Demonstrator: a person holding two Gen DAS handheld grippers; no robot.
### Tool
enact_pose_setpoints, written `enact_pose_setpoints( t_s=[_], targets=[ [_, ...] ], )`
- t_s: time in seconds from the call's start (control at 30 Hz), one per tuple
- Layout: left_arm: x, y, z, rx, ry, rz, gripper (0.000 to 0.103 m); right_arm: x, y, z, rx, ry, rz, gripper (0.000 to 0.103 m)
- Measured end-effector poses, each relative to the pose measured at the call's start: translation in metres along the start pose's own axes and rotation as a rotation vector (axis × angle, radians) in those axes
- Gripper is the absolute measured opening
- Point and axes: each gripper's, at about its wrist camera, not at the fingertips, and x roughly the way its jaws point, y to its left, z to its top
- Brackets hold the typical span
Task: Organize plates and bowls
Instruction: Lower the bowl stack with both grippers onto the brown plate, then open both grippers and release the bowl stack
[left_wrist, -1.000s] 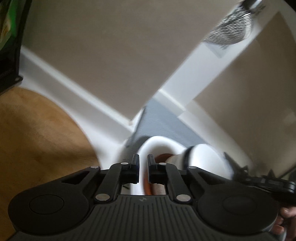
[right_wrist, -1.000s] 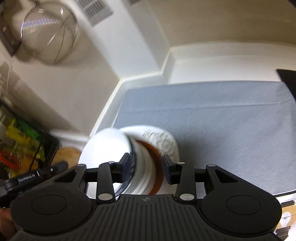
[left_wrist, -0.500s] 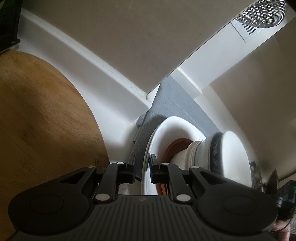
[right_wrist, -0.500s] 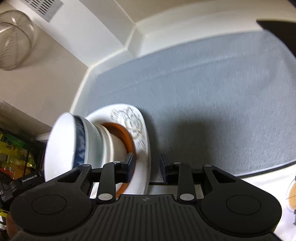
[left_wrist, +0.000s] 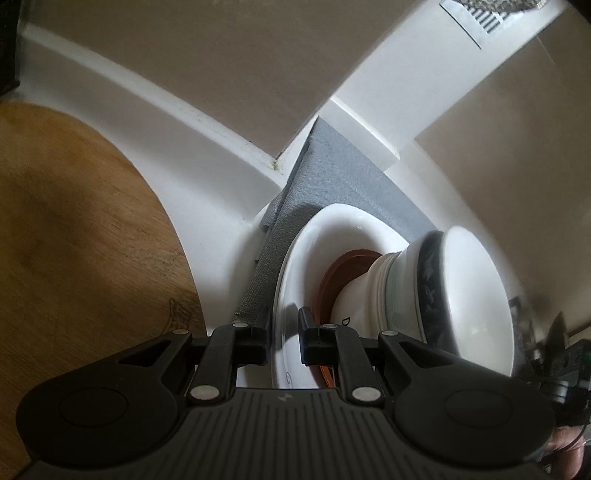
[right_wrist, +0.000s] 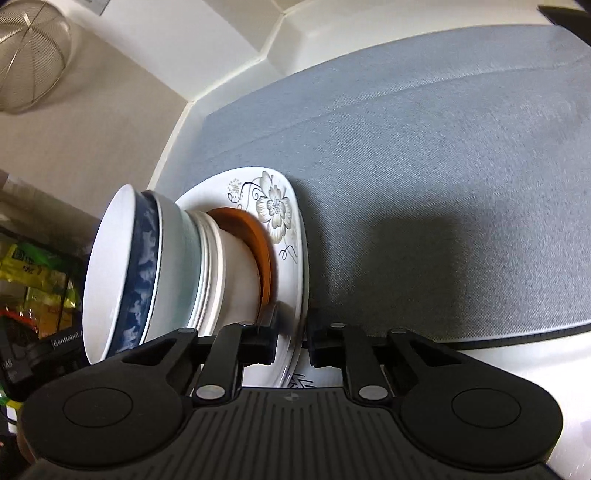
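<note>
My left tongs (left_wrist: 283, 338) and right tongs (right_wrist: 291, 341) each pinch opposite rims of the flowered plate (right_wrist: 291, 236), its bowl stack (right_wrist: 155, 273) rising between them, just above the grey mat (right_wrist: 424, 177).

My left wrist camera looks along its fingers from one edge of the white plate (left_wrist: 295, 258), close in, my right wrist camera from the opposite edge, equally close; both share the plate, the stacked bowls (right_wrist: 155, 273) and the grey mat (right_wrist: 424, 155).

Dish stack (right_wrist: 207, 273) seemingly nearer gray mat (right_wrist: 424, 177).
</note>
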Motion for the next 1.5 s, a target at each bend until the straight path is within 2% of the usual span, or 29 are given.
enact_pose_setpoints(
  t_s=[0.37, 0.7, 0.83, 1.0, 1.13, 1.17, 1.2, 1.27, 1.33, 1.5],
  targets=[
    [0.028, -0.054, -0.006, 0.058, 0.033, 0.021, 0.015, -0.023, -0.028, 0.004, 0.013, -0.036, -0.011, 0.017],
    [0.087, -0.142, -0.026, 0.151, 0.087, -0.03, 0.015, -0.077, -0.096, 0.01, 0.088, -0.091, -0.075, 0.017],
    [0.109, -0.177, -0.037, 0.195, 0.083, -0.037, 0.015, -0.098, -0.122, 0.013, 0.111, -0.113, -0.102, 0.017],
    [0.119, -0.195, -0.042, 0.2, 0.065, -0.006, 0.016, -0.108, -0.135, 0.019, 0.09, -0.101, -0.101, 0.017],
    [0.109, -0.204, -0.048, 0.241, 0.022, 0.049, 0.017, -0.109, -0.135, 0.025, 0.069, -0.084, -0.101, 0.02],
    [0.104, -0.207, -0.05, 0.258, 0.006, 0.072, 0.025, -0.114, -0.139, 0.022, 0.056, -0.086, -0.105, 0.02],
    [0.099, -0.209, -0.052, 0.272, -0.012, 0.095, 0.039, -0.114, -0.138, 0.022, 0.038, -0.09, -0.112, 0.02],
    [0.086, -0.215, -0.06, 0.294, -0.048, 0.143, 0.053, -0.117, -0.135, 0.021, -0.011, -0.102, -0.13, 0.022],
    [0.069, -0.216, -0.07, 0.318, -0.076, 0.171, 0.056, -0.123, -0.131, 0.019, -0.055, -0.119, -0.141, 0.025],
    [0.037, -0.221, -0.095, 0.348, -0.109, 0.197, 0.073, -0.142, -0.122, 0.004, -0.109, -0.156, -0.158, 0.037]
  ],
)
